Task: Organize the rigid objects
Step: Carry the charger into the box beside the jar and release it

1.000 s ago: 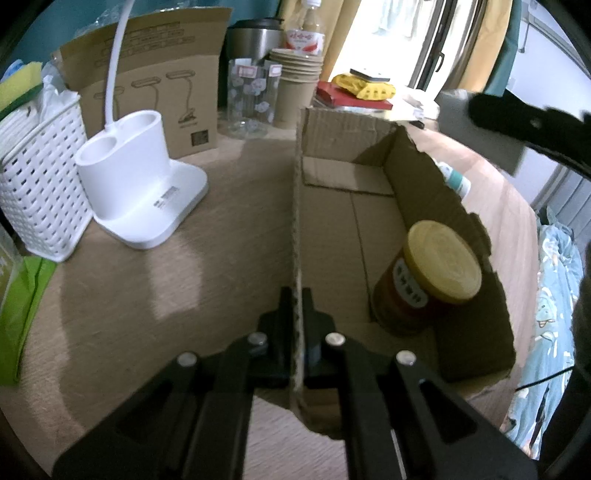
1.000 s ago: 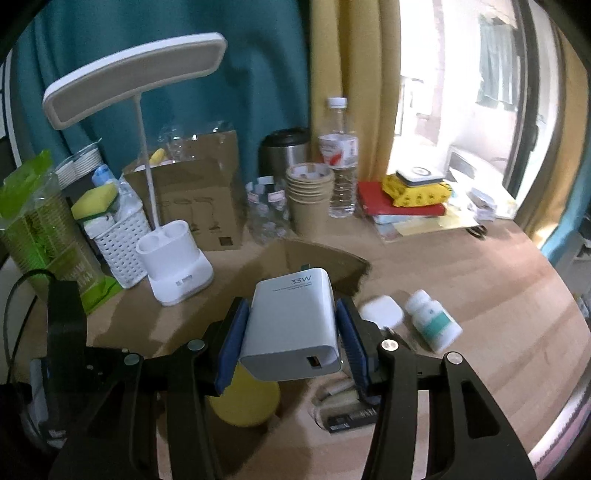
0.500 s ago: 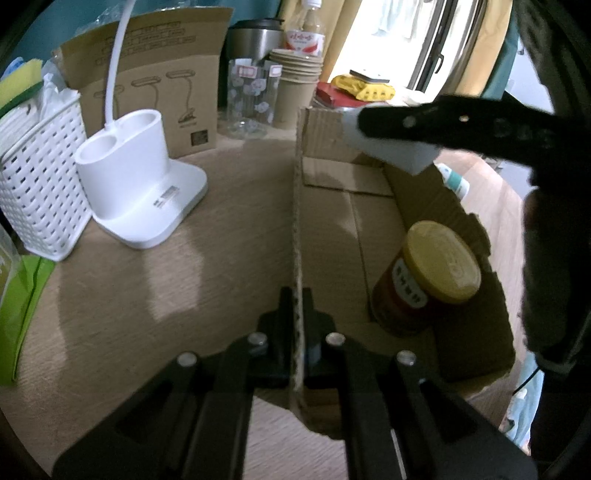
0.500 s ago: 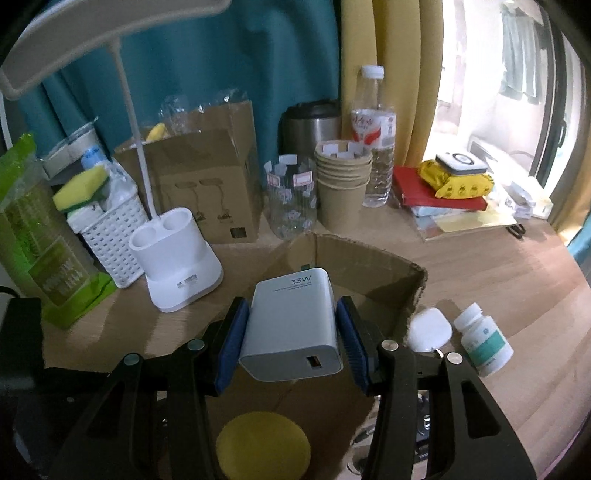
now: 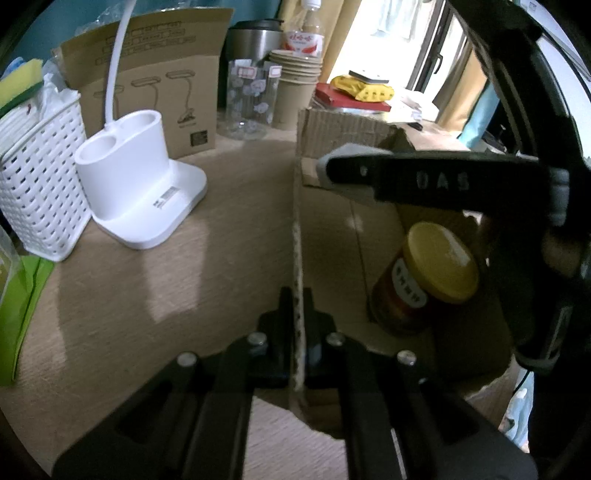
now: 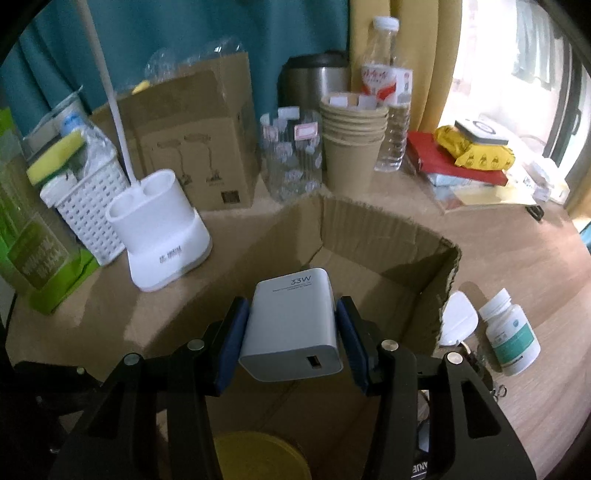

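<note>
Right wrist: charger (image 6: 291, 326) held in right fingers (image 6: 232, 345) over box (image 6: 369, 236); should be released at 12 o'clock of jar (image 6: 258, 458). Box wall pinched by left fingers (image 5: 282, 328).

A wooden tabletop (image 6: 524, 243) with a curved edge fills the lower half of the right wrist view. Behind it, at eleven o'clock, hangs a teal curtain (image 6: 166, 33). At twelve o'clock a mustard-yellow curtain (image 6: 428, 40) hangs beside it. From one to two o'clock, a dark-framed window (image 6: 561, 110) lets in bright daylight, which washes out the table's far side. Soft patches of light fall on the tabletop in the left wrist view.
</note>
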A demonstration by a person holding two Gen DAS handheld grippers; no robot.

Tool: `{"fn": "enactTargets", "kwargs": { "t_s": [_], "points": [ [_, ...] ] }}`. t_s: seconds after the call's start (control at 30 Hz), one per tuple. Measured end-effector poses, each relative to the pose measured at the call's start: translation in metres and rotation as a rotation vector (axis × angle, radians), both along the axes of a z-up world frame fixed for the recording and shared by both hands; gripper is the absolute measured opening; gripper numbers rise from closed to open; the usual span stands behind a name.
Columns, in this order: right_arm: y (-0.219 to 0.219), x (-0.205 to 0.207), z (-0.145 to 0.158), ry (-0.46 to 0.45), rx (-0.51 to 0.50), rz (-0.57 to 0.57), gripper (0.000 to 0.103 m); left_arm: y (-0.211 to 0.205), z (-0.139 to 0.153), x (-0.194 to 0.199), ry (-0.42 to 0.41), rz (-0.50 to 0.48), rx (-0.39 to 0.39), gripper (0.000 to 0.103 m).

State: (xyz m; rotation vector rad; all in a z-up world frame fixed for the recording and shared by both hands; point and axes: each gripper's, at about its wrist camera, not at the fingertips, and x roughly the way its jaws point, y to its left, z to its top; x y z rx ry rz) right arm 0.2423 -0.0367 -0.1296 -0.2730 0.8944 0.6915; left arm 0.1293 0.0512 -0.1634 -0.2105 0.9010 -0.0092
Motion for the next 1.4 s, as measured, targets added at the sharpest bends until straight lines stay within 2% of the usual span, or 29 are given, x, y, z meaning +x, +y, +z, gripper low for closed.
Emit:
{"fn": "enactTargets", "kwargs": {
  "t_s": [0.2, 0.4, 0.6, 0.8, 0.9, 1.23, 1.3, 1.37, 1.4],
  "points": [
    [0.010, -0.004, -0.010, 0.052, -0.051, 0.055, 0.052, 0.001, 0.002, -0.001, -0.007, 0.002, 0.001, 0.003],
    [0.009, -0.011, -0.018, 0.112, -0.057, 0.072, 0.052, 0.001, 0.002, -0.001, -0.008, 0.002, -0.001, 0.003],
    [0.010, -0.026, -0.026, 0.132, -0.089, 0.110, 0.052, 0.002, 0.002, -0.001, -0.007, 0.002, -0.002, 0.003],
    [0.010, -0.030, -0.026, 0.143, -0.095, 0.114, 0.052, 0.002, 0.002, -0.001, -0.007, 0.001, -0.001, 0.003],
    [0.007, -0.030, -0.020, 0.149, -0.066, 0.111, 0.052, 0.004, 0.000, 0.000, -0.002, 0.002, -0.005, 0.003],
    [-0.007, -0.031, -0.003, 0.107, -0.042, 0.067, 0.053, 0.002, -0.001, 0.000, -0.001, 0.000, -0.001, 0.003],
    [-0.010, -0.033, 0.001, 0.096, -0.031, 0.060, 0.056, 0.002, -0.001, 0.000, 0.000, 0.001, -0.001, 0.003],
    [-0.015, -0.035, 0.007, 0.076, -0.008, 0.045, 0.074, 0.002, -0.001, 0.000, 0.001, 0.000, 0.001, 0.003],
    [-0.017, -0.035, 0.009, 0.067, 0.001, 0.038, 0.074, 0.001, -0.002, 0.000, 0.002, 0.001, 0.003, 0.003]
  ]
}}
